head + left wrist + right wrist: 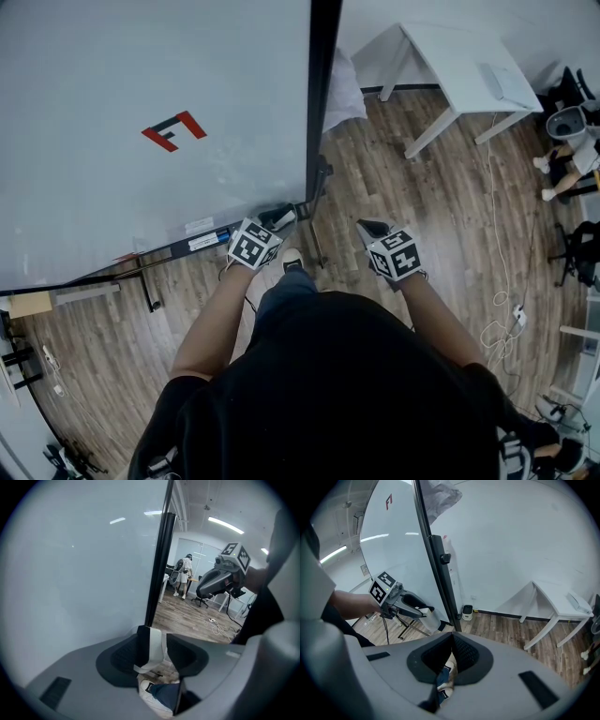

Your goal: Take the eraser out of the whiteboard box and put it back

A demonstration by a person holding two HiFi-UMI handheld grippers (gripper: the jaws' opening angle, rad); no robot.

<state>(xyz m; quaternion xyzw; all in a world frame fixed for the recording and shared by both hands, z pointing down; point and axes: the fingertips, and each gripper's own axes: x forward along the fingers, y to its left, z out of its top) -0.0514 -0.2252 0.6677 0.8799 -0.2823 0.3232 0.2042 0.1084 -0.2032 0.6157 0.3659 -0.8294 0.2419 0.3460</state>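
A red-and-black F logo (pixel 174 129) marks the whiteboard (pixel 103 66); whiteboard box (pixel 165 251) labels (pixel 208 241) are illegible.

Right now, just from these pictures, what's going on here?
A person stands at a whiteboard with a tool in each hand. The left tool is at the board's lower right corner, with the eraser between its jaws. Whether they press on it cannot be made out. The right tool hangs beside it, off the board, with its jaws together and empty.
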